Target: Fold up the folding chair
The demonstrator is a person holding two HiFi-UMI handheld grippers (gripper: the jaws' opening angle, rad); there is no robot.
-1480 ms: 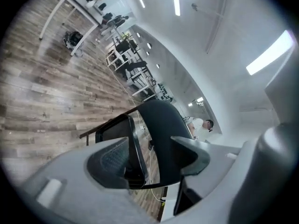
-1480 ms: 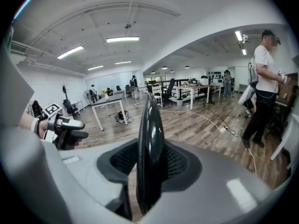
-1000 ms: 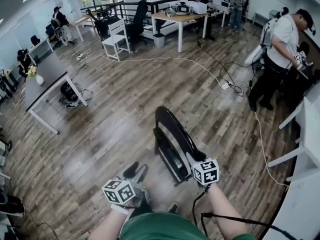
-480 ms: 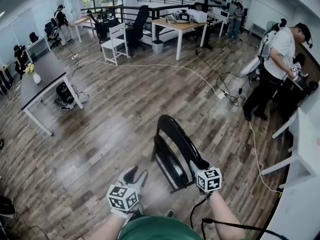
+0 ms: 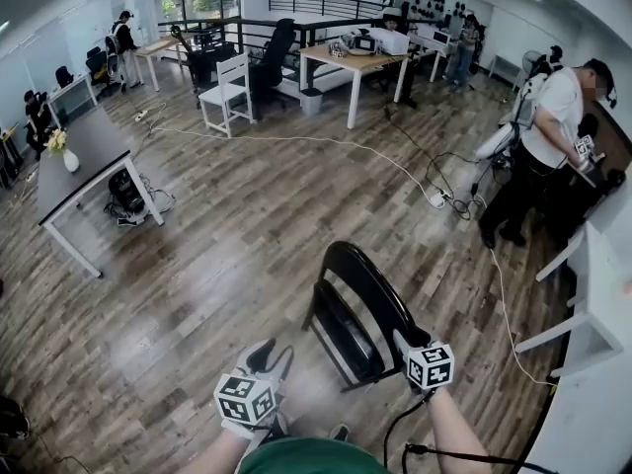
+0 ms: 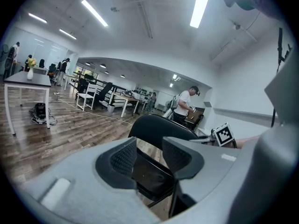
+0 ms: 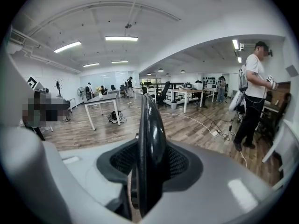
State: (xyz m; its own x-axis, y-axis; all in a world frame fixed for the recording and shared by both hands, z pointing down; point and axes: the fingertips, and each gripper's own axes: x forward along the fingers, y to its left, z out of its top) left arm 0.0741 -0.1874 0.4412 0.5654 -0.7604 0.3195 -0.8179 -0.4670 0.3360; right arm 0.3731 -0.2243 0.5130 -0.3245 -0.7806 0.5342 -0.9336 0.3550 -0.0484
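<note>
A black folding chair (image 5: 360, 309) stands on the wood floor in front of me, its curved backrest (image 5: 370, 279) toward my right hand. My right gripper (image 5: 399, 341) is shut on the backrest's edge; in the right gripper view the black backrest (image 7: 150, 139) stands upright between the pads (image 7: 180, 164). My left gripper (image 5: 274, 350) hovers left of the chair's seat (image 5: 341, 334), apart from it. Its jaws are closing with nothing between them. In the left gripper view the chair (image 6: 159, 129) shows beyond the left gripper (image 6: 148, 157).
A person (image 5: 548, 146) stands at the right by a white desk (image 5: 592, 294). A white cable (image 5: 326, 141) runs across the floor to a power strip (image 5: 437, 198). A dark table (image 5: 84, 156) stands at the left; a white chair (image 5: 225, 87) and a wooden table (image 5: 355, 62) stand farther back.
My left gripper has shifted sideways toward the chair and rolled a little. The right gripper keeps its hold on the backrest. The chair sits lower in the head view.
</note>
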